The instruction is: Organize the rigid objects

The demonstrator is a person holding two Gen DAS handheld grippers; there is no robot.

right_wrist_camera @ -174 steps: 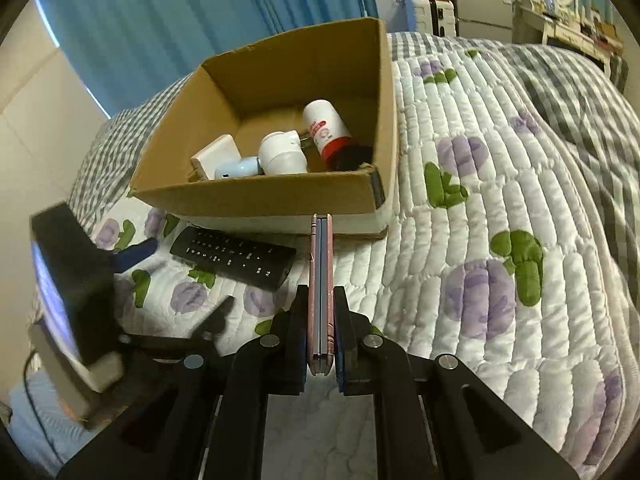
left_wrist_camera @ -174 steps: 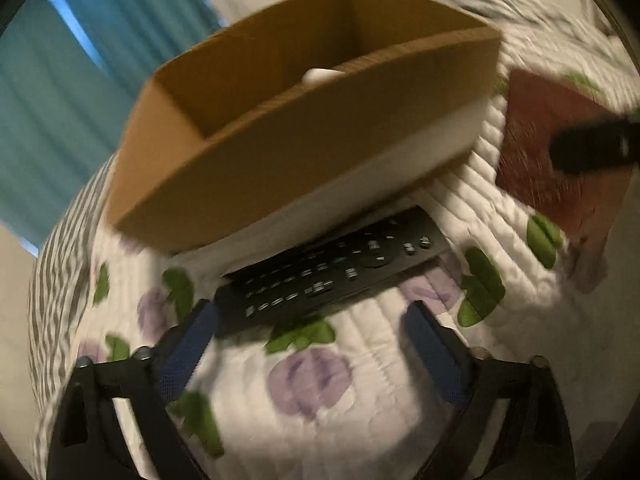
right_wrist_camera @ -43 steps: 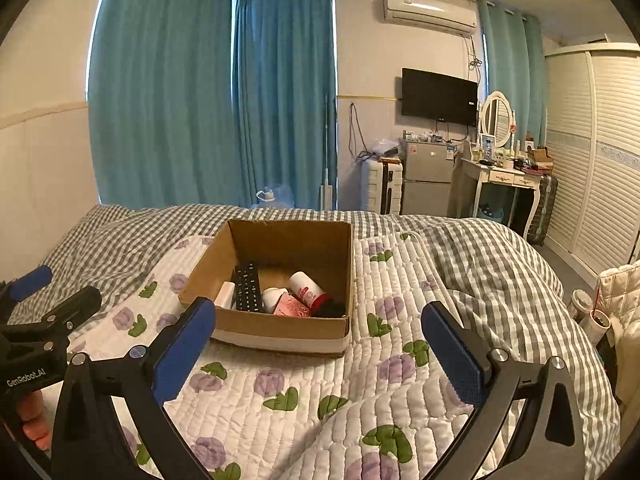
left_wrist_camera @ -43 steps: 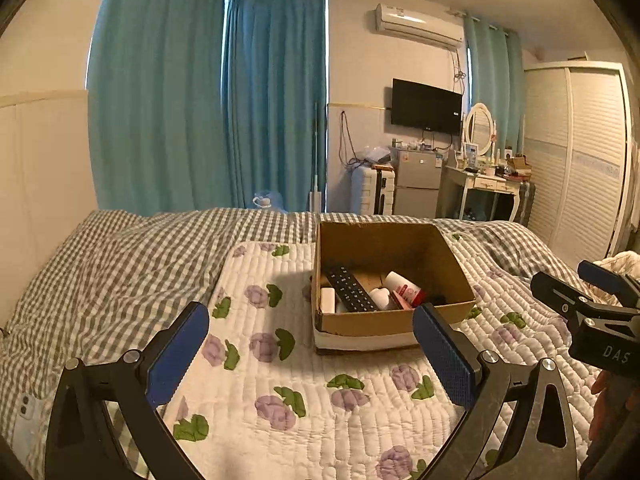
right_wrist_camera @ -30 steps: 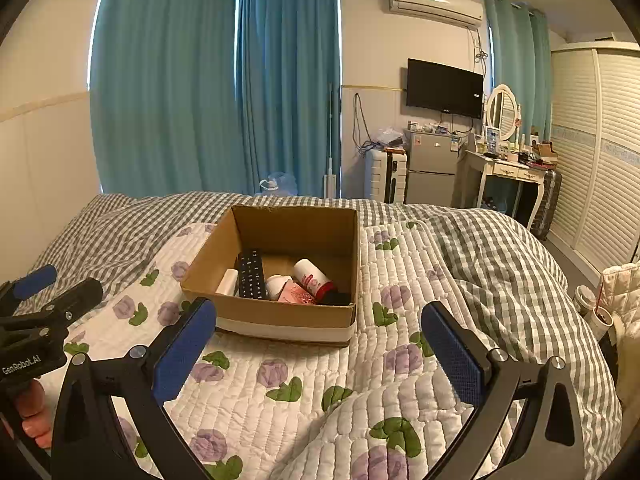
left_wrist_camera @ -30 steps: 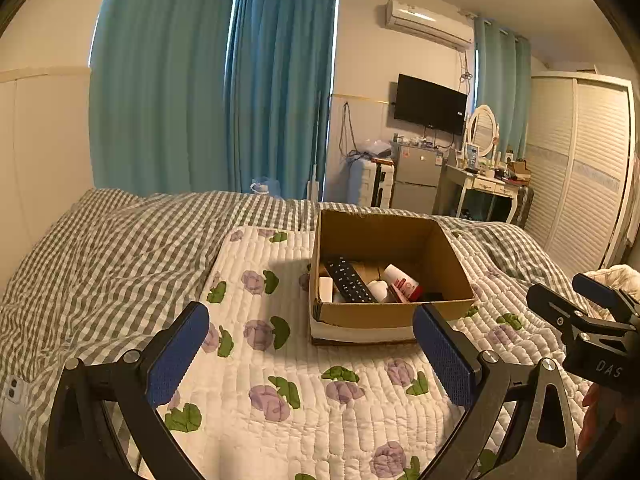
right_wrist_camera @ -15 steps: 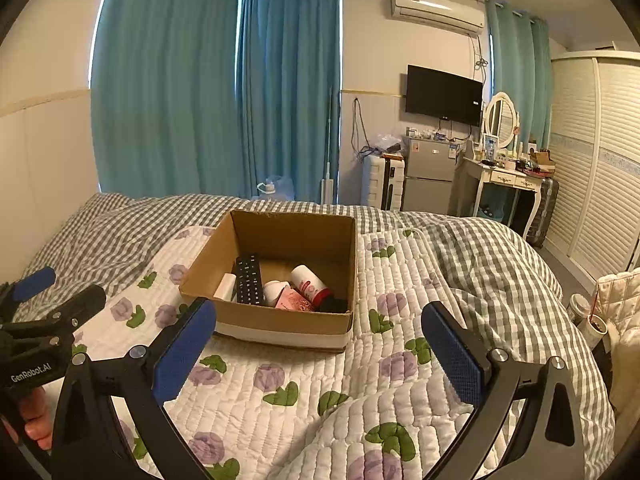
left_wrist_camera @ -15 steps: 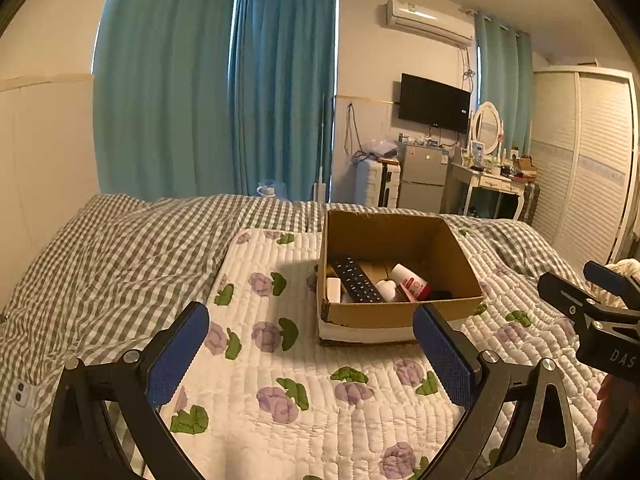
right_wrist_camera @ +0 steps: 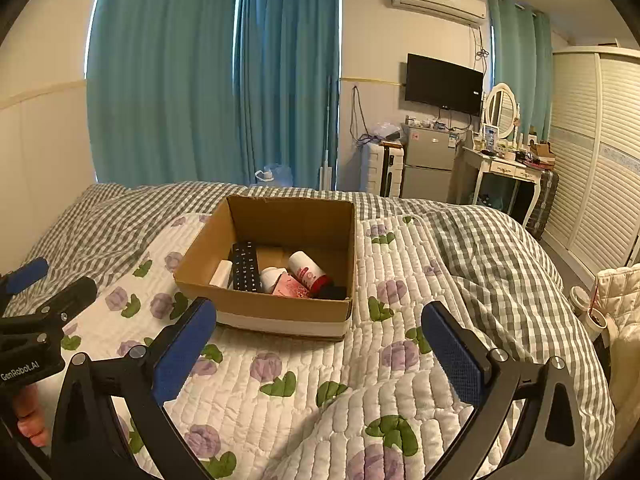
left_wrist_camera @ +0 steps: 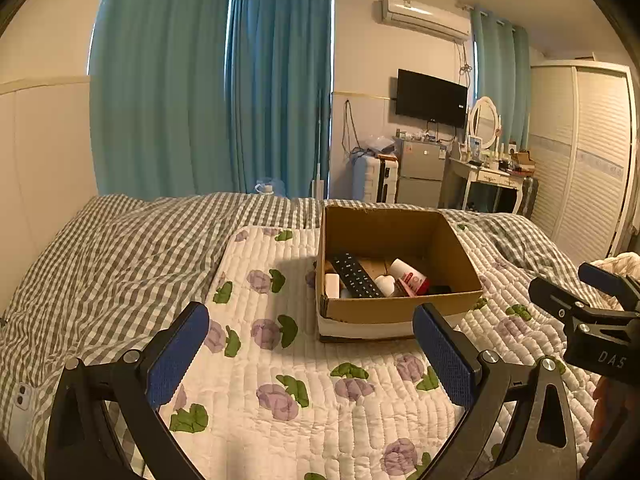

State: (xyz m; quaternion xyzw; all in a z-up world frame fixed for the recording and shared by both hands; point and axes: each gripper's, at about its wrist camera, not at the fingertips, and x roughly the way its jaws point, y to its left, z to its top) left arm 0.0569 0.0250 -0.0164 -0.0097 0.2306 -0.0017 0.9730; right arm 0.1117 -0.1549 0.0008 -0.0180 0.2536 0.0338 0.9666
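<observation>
An open cardboard box (left_wrist_camera: 396, 312) (right_wrist_camera: 280, 304) sits on the floral quilt (left_wrist_camera: 280, 360) in the middle of the bed. Inside lie a black remote (left_wrist_camera: 356, 276) (right_wrist_camera: 245, 266), a white bottle with a red label (left_wrist_camera: 410, 278) (right_wrist_camera: 310, 270), a small white round item (left_wrist_camera: 385, 282) (right_wrist_camera: 270, 276), a white block (left_wrist_camera: 332, 285) (right_wrist_camera: 222, 274) and a pink flat item (right_wrist_camera: 290, 286). My left gripper (left_wrist_camera: 312, 356) is held well back from the box, open and empty. My right gripper (right_wrist_camera: 320, 350) is likewise open, empty and back from the box.
A grey checked duvet (left_wrist_camera: 120, 248) (right_wrist_camera: 500, 248) covers the bed around the quilt. A white phone (left_wrist_camera: 20, 412) lies at the near left. Teal curtains, a wall TV (right_wrist_camera: 444, 84), small fridge (right_wrist_camera: 430, 168), dressing table and white wardrobe (right_wrist_camera: 600, 152) stand beyond.
Earlier the remote lay in front of the box and the right gripper was shut on a flat pink item; both are now inside. Both grippers have drawn back, open, and barely moved lately.
</observation>
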